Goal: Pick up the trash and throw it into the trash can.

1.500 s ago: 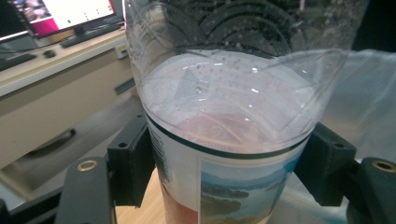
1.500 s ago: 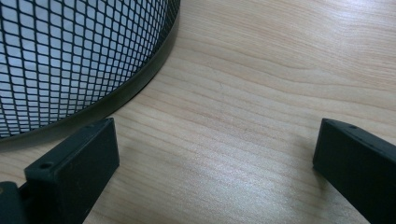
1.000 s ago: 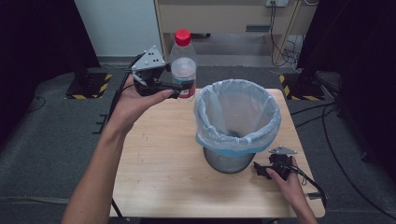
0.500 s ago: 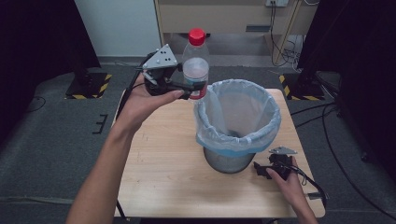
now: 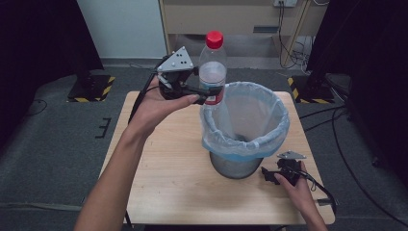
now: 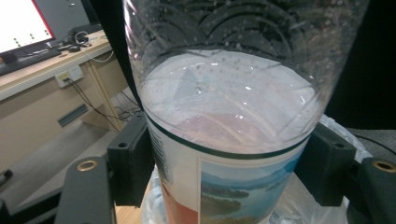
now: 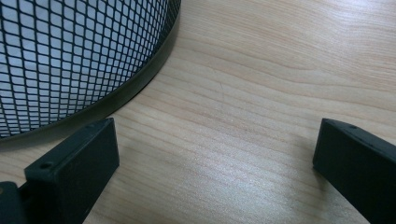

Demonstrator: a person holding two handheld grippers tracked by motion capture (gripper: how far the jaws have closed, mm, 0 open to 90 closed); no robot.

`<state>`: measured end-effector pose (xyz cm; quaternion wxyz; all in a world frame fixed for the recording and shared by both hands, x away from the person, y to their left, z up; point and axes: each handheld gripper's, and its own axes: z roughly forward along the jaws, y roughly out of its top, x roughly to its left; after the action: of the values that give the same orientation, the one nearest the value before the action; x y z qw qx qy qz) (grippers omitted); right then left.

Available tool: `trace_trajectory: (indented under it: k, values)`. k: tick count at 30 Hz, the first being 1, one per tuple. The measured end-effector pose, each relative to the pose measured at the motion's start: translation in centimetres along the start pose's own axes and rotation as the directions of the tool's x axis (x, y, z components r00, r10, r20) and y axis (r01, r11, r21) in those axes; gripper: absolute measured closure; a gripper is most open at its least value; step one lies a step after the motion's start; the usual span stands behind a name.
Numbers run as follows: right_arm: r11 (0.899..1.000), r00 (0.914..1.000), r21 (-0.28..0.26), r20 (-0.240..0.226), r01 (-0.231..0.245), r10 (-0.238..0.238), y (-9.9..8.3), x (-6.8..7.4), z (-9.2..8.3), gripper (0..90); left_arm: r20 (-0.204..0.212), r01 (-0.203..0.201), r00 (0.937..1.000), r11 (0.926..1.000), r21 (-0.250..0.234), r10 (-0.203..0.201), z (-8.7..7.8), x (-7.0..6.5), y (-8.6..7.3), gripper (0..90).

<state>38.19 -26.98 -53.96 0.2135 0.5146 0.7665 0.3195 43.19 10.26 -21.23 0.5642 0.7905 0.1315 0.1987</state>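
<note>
High view, left gripper [image 5: 204, 91] jaws clamped on bottle [image 5: 212, 67] beside bin [image 5: 245, 126], right gripper [image 7: 219, 177] jaws wide apart on table [image 5: 159, 173]

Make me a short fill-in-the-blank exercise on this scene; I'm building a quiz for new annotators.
1. The left gripper is shut on a clear bottle with a ____ cap.
2. The mesh bin is lined with a pale ____ bag.
3. The right gripper rests on the wooden ____, jaws apart.
4. The bottle is held ____, cap on top.

Missing words: red; blue; table; upright
</note>
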Motion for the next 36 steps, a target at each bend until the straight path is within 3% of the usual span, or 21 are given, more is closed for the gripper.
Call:
trace_trajectory:
  k: [13,24,36]
  values:
    - [1.0,1.0,0.0,0.0,0.0,0.0,0.0,0.0,0.0,0.4,0.042,0.01,0.9991,0.9999,0.01,-0.01,1.8,-0.7,-0.1,28.8]
    - [1.0,1.0,0.0,0.0,0.0,0.0,0.0,0.0,0.0,0.4,0.063,0.004,0.998,0.9977,0.067,-0.008,3.7,-1.2,-0.8,28.5]
    - [1.0,1.0,0.0,-0.001,0.001,-0.001,0.0,0.0,0.0,0.5,0.072,0.063,0.995,0.9943,0.086,-0.07,4.8,-0.7,-3.0,28.5]
